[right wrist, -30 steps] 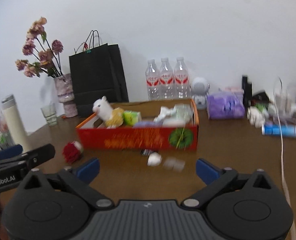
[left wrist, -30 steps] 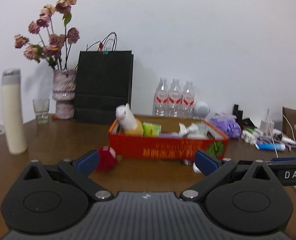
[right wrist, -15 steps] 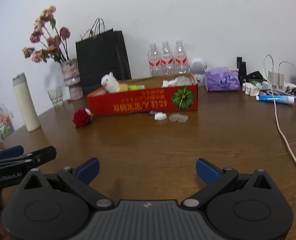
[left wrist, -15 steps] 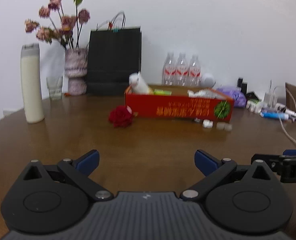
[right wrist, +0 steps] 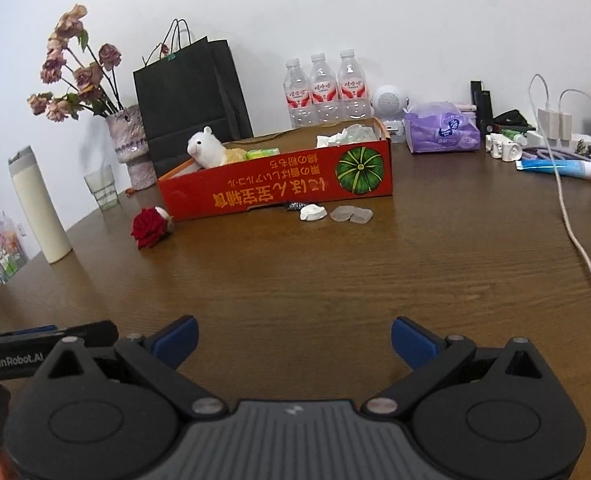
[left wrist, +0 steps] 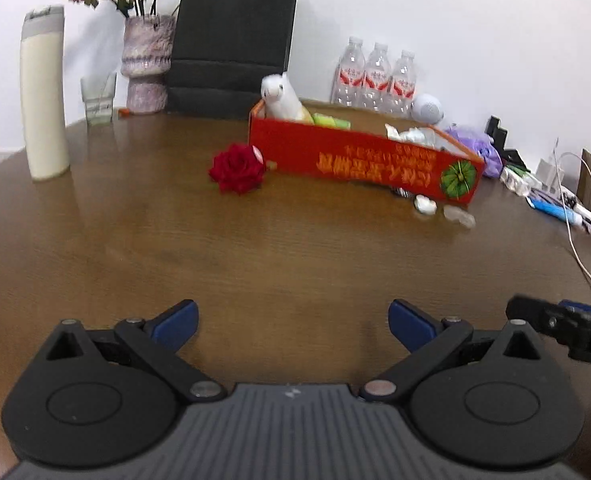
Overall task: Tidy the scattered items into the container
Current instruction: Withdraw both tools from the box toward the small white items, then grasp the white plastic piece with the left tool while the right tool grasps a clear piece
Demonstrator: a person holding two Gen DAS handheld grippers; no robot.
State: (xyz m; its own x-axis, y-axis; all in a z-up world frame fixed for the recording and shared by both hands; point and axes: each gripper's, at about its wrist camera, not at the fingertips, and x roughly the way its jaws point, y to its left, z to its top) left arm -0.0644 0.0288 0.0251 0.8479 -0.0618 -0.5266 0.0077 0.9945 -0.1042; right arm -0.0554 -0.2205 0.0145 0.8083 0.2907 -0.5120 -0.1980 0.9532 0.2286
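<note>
Both tongs (left wrist: 291,316) (right wrist: 293,338) gape over bare table (right wrist: 335,280) – red box (right wrist: 275,188) well ahead

The box (right wrist: 275,184) sits far on the table (right wrist: 335,280); rose (right wrist: 148,227) at its left, small pieces (right wrist: 337,213) before it.

Plain white wall (right wrist: 415,12) behind a brown wood-grain table (right wrist: 335,280). Lighting is even and soft. A black paper bag (right wrist: 191,92) stands against the wall.
</note>
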